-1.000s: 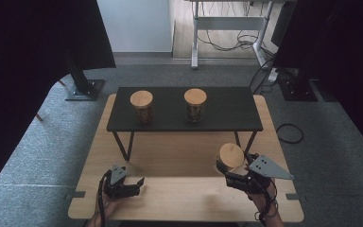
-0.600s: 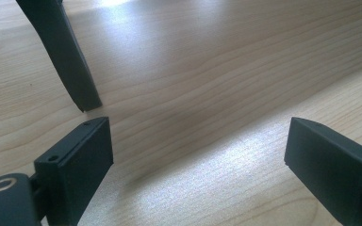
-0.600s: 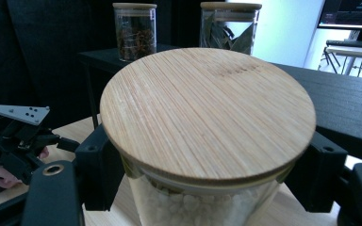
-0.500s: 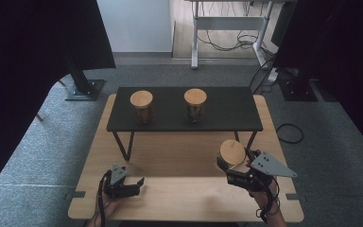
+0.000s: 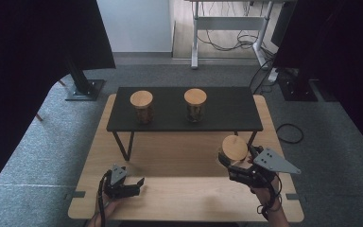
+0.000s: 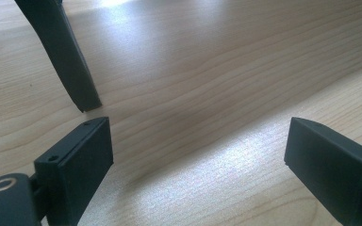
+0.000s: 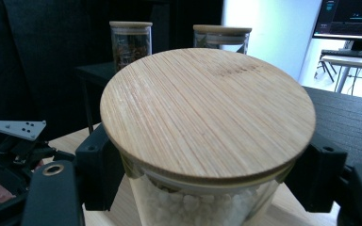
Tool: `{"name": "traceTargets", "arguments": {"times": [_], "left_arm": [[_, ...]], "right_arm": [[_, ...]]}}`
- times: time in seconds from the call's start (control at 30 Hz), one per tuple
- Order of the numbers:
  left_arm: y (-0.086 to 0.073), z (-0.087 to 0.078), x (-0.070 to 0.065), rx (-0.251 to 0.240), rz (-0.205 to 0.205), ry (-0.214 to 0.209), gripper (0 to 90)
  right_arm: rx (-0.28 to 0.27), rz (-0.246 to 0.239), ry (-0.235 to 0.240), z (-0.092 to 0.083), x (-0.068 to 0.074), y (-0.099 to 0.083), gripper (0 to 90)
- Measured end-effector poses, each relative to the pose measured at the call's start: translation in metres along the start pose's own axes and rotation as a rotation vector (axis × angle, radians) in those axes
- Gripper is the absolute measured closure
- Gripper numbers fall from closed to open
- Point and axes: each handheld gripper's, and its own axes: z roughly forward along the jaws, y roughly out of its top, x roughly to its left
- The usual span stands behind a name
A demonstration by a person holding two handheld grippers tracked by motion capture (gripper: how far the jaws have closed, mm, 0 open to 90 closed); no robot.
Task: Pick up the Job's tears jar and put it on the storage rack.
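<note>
My right gripper (image 5: 230, 158) is shut on a glass jar with a round bamboo lid (image 5: 234, 147), holding it at the right of the light wooden table (image 5: 170, 156). In the right gripper view the jar (image 7: 207, 117) sits between the two black jaws and white granules show through its glass. Two more lidded jars (image 5: 142, 106) (image 5: 195, 104) stand on the black low shelf (image 5: 227, 111) behind; those same jars (image 7: 130, 40) (image 7: 221, 35) appear beyond the lid. My left gripper (image 5: 134, 185) rests low at the front left, open, its fingers (image 6: 80, 160) wide apart over bare wood.
A black leg (image 6: 63, 52) of the shelf stands just ahead of the left gripper. Grey carpet (image 5: 52, 151) surrounds the table. A desk frame with cables (image 5: 231, 28) stands at the back, and dark curtains hang at both sides.
</note>
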Motion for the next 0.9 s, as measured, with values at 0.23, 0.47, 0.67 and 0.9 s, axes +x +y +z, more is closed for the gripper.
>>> {"name": "traceTargets", "arguments": {"times": [0.23, 0.47, 0.67, 0.9], "left_arm": [[0.0, 0.0, 0.0, 0.0, -0.001, -0.001, 8.0], [0.0, 0.0, 0.0, 0.002, 0.0, -0.003, 8.0], [0.0, 0.0, 0.0, 0.002, -0.001, -0.003, 8.0], [0.0, 0.0, 0.0, 0.002, 0.001, -0.004, 8.1]], "right_arm": [[-0.009, 0.0, 0.003, 0.0, -0.003, 0.004, 24.9], [-0.018, -0.006, 0.01, 0.0, -0.005, 0.011, 24.9], [-0.018, -0.013, 0.01, 0.001, -0.007, 0.015, 24.9], [-0.021, -0.006, 0.006, 0.003, -0.01, 0.018, 24.9]]}}
